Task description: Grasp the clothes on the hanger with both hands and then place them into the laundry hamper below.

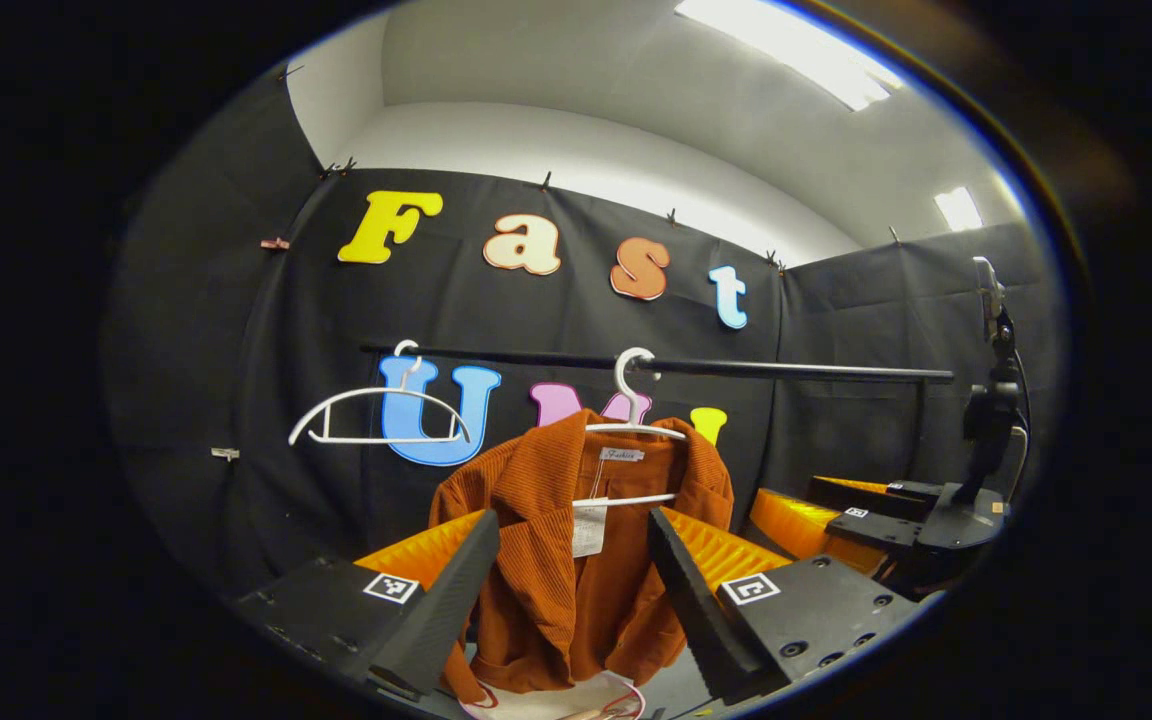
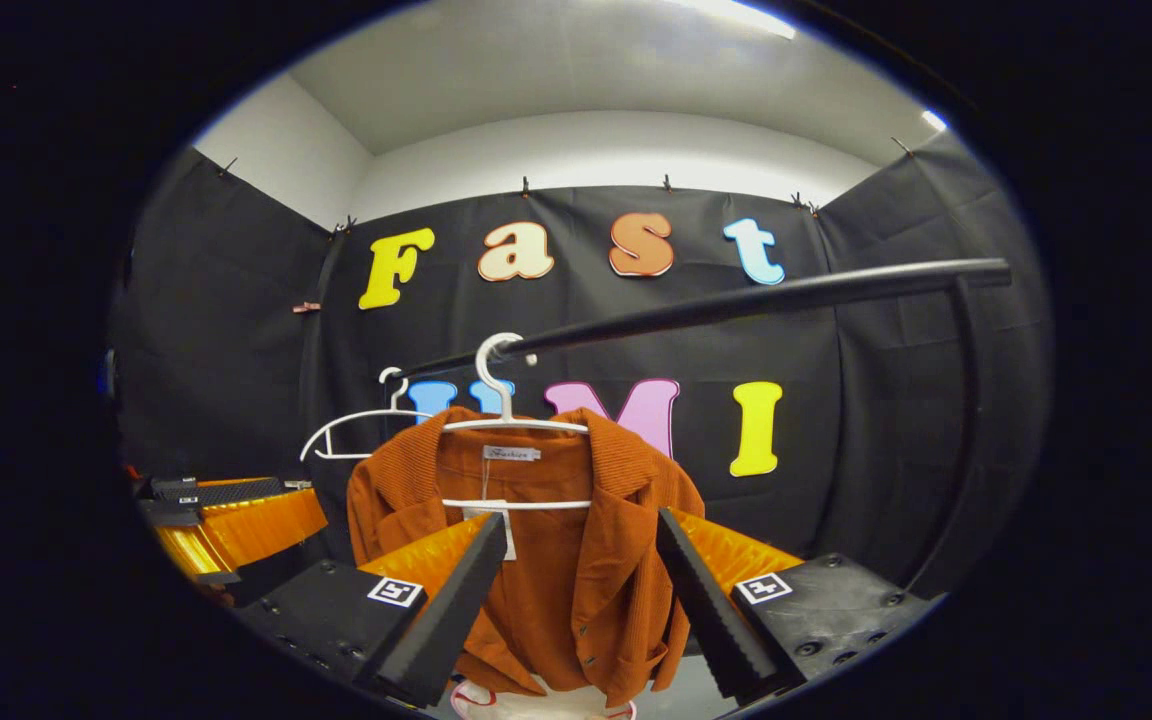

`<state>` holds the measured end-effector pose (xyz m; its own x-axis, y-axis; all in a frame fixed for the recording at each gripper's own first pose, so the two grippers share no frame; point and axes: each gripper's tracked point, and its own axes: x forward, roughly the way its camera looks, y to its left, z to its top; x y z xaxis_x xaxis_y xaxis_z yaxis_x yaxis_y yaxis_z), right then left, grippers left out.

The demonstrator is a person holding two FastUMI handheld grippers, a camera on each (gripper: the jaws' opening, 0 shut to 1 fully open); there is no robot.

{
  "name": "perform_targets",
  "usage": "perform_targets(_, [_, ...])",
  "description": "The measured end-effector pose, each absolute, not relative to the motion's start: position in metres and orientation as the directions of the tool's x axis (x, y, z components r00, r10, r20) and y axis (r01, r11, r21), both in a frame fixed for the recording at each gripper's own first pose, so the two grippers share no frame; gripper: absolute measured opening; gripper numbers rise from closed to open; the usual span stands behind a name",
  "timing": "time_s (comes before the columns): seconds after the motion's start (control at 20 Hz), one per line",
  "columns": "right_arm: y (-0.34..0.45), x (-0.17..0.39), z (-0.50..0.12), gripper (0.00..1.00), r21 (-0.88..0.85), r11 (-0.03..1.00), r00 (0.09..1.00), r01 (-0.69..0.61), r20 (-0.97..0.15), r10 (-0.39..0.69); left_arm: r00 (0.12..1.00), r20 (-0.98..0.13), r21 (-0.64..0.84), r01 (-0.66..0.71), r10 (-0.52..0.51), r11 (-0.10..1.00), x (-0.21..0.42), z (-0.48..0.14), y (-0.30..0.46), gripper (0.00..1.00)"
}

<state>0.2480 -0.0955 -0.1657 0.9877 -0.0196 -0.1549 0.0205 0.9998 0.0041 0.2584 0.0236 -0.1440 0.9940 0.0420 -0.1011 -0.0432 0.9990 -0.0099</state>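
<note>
A rust-orange corduroy jacket (image 1: pixel 546 590) (image 2: pixel 576 590) hangs on a white hanger (image 1: pixel 631 425) (image 2: pixel 511 420) from a black rail (image 1: pixel 796 371) (image 2: pixel 736 300). In the left gripper view my left gripper (image 1: pixel 572 515) is open, its fingers framing the jacket from in front without touching it. In the right gripper view my right gripper (image 2: pixel 580 516) is open in the same way, a little short of the cloth. Each gripper also appears in the other's view, the right one (image 1: pixel 861 510) at the right edge and the left one (image 2: pixel 221 505) at the left edge. A white hamper rim (image 1: pixel 626 690) (image 2: pixel 471 698) peeks out below the jacket.
An empty white hanger (image 1: pixel 376 415) (image 2: pixel 356 430) hangs on the rail to the left of the jacket. The rail's upright post (image 2: pixel 961 440) stands at the right. Black cloth walls close in the booth behind and on both sides.
</note>
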Motion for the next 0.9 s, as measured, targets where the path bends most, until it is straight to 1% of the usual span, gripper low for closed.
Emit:
perform_targets(0.05, [-0.1, 0.257, -0.176, 0.99, 0.007, 1.0, 0.985, 0.009, -0.171, -0.007, 0.991, -0.108, -0.009, -0.076, 0.074, 0.997, 0.267, -0.155, 0.03, 0.94])
perform_targets(0.15, [-0.107, 0.27, -0.198, 0.98, 0.019, 1.0, 0.979, -0.013, -0.202, 0.016, 0.983, -0.124, -0.018, -0.14, 0.137, 0.99, 0.281, -0.176, 0.042, 0.94])
perform_targets(0.4, [-0.118, 0.293, -0.243, 0.97, 0.042, 0.998, 0.965, -0.044, -0.256, 0.053, 0.956, -0.217, -0.039, -0.211, 0.198, 0.977, 0.303, -0.235, 0.055, 0.94])
perform_targets(0.6, [-0.125, 0.304, -0.269, 0.98, 0.064, 0.996, 0.95, -0.067, -0.299, 0.083, 0.938, -0.262, -0.039, -0.245, 0.227, 0.969, 0.32, -0.271, 0.061, 0.94])
perform_targets(0.75, [-0.117, 0.314, -0.288, 0.98, 0.107, 0.99, 0.938, -0.092, -0.325, 0.122, 0.922, -0.312, -0.029, -0.249, 0.228, 0.968, 0.333, -0.293, 0.06, 0.94])
perform_targets(0.9, [-0.113, 0.322, -0.308, 0.98, 0.142, 0.985, 0.921, -0.101, -0.36, 0.147, 0.926, -0.31, -0.034, -0.238, 0.216, 0.971, 0.347, -0.302, 0.053, 0.94])
